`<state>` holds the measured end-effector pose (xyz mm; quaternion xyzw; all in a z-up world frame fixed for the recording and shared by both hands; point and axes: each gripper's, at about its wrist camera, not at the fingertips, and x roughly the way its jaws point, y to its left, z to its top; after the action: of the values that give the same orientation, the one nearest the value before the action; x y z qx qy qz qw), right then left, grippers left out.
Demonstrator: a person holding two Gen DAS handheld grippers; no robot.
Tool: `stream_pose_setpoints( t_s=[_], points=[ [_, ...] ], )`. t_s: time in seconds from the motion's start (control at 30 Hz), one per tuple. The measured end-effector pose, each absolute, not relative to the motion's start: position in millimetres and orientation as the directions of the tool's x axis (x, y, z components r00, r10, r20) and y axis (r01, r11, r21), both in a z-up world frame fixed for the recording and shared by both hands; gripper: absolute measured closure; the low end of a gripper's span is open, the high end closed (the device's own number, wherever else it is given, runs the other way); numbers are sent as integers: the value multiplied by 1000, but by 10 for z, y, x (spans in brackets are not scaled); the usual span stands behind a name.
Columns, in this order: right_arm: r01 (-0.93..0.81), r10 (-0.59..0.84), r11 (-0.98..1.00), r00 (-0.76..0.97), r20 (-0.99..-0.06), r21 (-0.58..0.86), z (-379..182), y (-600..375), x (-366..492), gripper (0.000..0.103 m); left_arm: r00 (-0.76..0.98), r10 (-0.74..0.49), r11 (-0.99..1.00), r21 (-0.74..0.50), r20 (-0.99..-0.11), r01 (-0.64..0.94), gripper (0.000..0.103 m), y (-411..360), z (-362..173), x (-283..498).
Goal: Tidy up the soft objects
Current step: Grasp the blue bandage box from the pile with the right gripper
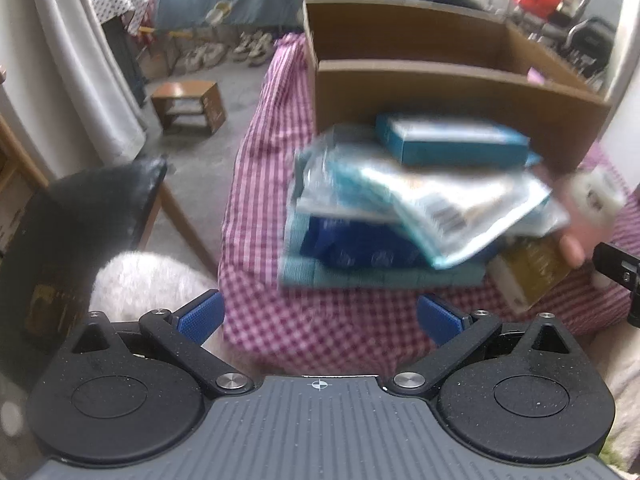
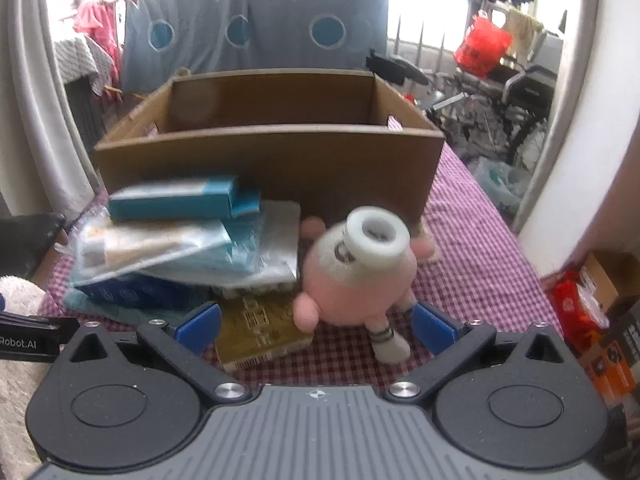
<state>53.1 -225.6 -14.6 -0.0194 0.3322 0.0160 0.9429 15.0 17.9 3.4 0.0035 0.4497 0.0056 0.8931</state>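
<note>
Right gripper [image 2: 316,326] nearest — blue fingers [image 2: 434,326] spread wide, nothing between them. Pink plush toy [image 2: 352,276] just beyond on checked cloth [image 2: 472,248], white cap tilted toward camera. Left of it, stack of packets [image 2: 180,248]. Cardboard box [image 2: 272,160] behind, far side. Left gripper [image 1: 320,318] likewise spread, empty — facing same stack.

Bright windows [image 2: 432,12], grey curtains [image 1: 76,64], concrete floor [image 1: 236,84] with a wooden stool [image 1: 188,106]

Motion blur smears the stacked packets [image 1: 416,200]; labels unreadable.
</note>
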Motion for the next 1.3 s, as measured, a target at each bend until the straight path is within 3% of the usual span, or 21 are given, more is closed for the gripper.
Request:
stream_pose_setpoints(
  t_s=[0.27, 0.43, 0.53, 0.6, 0.73, 0.9, 1.0, 1.07, 1.3],
  points=[
    [-175, 202, 979, 887, -415, 101, 264, -2475, 589, 0, 746, -187, 979, -182, -639, 90, 0, 474, 309, 267],
    [-247, 328, 937, 866, -378, 247, 387, -2544, 883, 0, 752, -286, 956, -231, -595, 180, 1, 443, 282, 486],
    [-266, 393, 903, 830, -395, 337, 339, -2532, 1114, 1, 721, -342, 939, -245, -602, 240, 1, 376, 245, 591],
    [-267, 417, 891, 802, -428, 368, 290, -2512, 1259, 7, 695, -375, 927, -253, -613, 277, 1, 319, 237, 670],
    [-261, 447, 880, 740, -503, 397, 175, -2412, 1528, 31, 663, -395, 916, -215, -636, 339, 4, 176, 180, 802],
    [-256, 433, 894, 707, -559, 369, 55, -2283, 1643, 42, 636, -384, 911, -162, -669, 380, 10, 70, 96, 894],
    [-254, 432, 896, 684, -588, 363, -23, -2225, 1704, 50, 613, -367, 913, -143, -699, 383, 21, 42, 32, 969],
    [-254, 432, 897, 669, -604, 361, -56, -2192, 1749, 57, 600, -362, 914, -144, -713, 380, 23, 36, 2, 1024],
    [-250, 437, 897, 631, -641, 366, -174, -2167, 1843, 61, 580, -374, 909, -161, -723, 385, 22, 17, -20, 1088]
  ],
)
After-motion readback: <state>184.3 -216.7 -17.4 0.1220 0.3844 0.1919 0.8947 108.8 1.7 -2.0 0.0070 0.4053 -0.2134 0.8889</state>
